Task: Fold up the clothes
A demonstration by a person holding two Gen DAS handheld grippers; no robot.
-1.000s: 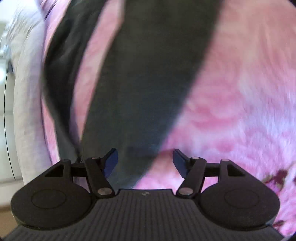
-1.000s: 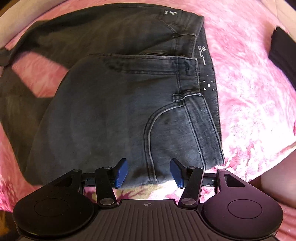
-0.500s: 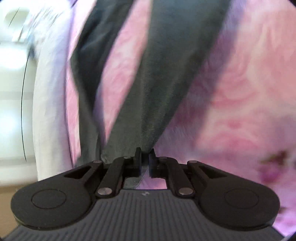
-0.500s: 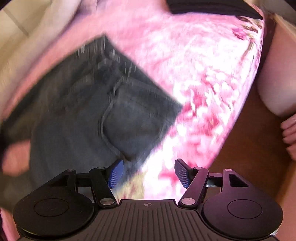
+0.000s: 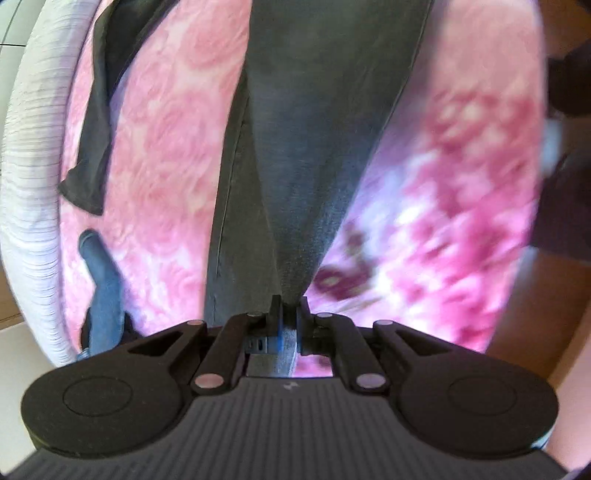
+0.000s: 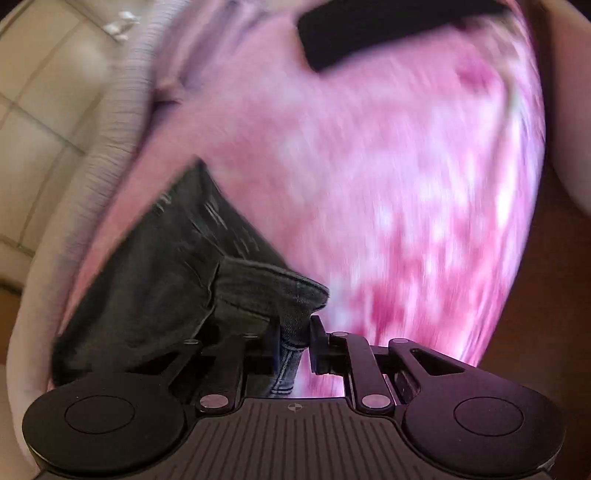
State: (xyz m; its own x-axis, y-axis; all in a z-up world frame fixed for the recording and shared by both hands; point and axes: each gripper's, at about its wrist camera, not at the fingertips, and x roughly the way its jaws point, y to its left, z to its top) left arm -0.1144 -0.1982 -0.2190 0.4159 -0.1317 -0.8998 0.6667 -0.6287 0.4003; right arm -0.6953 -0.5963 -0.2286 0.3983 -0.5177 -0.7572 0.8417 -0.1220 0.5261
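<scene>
Dark grey jeans (image 5: 314,129) lie on a pink flowered blanket (image 5: 177,147). In the left wrist view one leg runs from the top of the picture down into my left gripper (image 5: 289,306), which is shut on the leg's end and holds it off the blanket. The other leg (image 5: 96,110) lies at the far left. In the right wrist view the waist end of the jeans (image 6: 166,266) is bunched at lower left. My right gripper (image 6: 295,328) is closing, and its pads pinch a corner of the waistband.
A black folded garment (image 6: 388,33) lies at the far end of the blanket (image 6: 369,166). A white ribbed edge (image 5: 29,184) borders the blanket on the left, with a blue cloth piece (image 5: 105,288) beside it. Tiled floor (image 6: 44,110) shows beyond the edge.
My left gripper shut on the leg's end and lifted it. My right gripper swung to the waistband corner and went from open to pinching the denim.
</scene>
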